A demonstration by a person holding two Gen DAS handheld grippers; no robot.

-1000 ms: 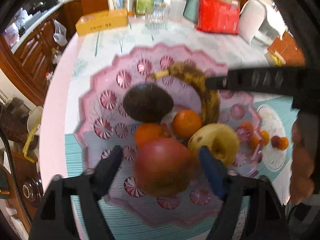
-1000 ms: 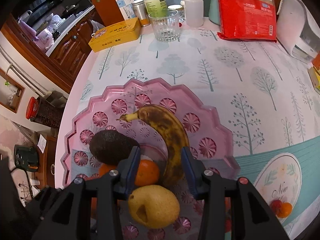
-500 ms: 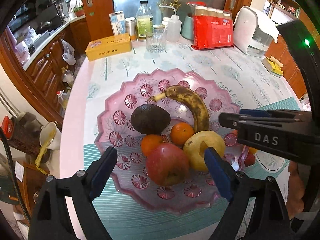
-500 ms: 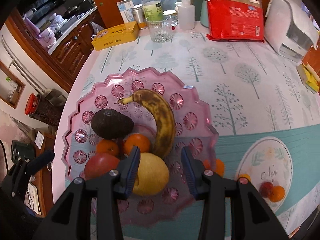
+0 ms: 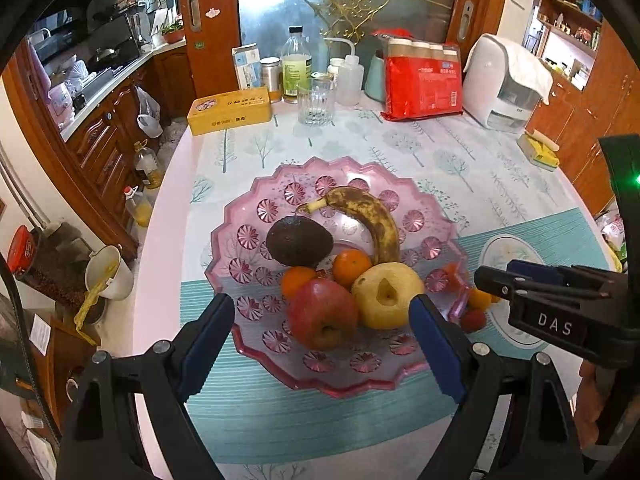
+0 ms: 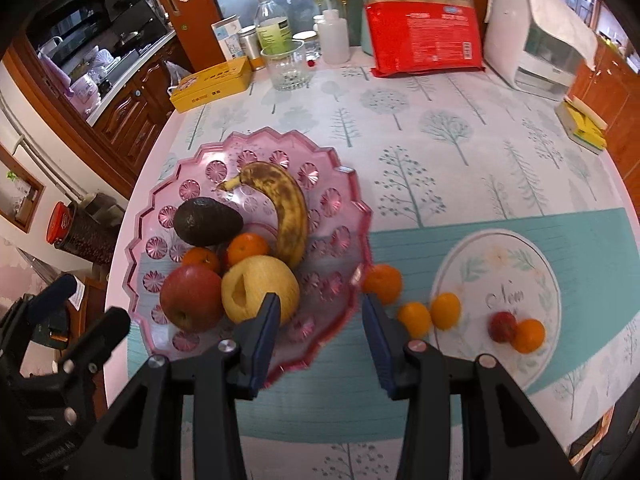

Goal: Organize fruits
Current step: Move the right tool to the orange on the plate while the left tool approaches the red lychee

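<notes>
While curved, banana (image 6: 286,212) stem far-leftward.

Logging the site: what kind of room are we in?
Most likely a home kitchen or dining area: wooden cabinets, a stove with pans, and a table with bottles and a fruit tray.

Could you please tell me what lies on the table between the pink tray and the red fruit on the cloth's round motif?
In the right wrist view, three small oranges lie between the pink tray and the red fruit.
</notes>
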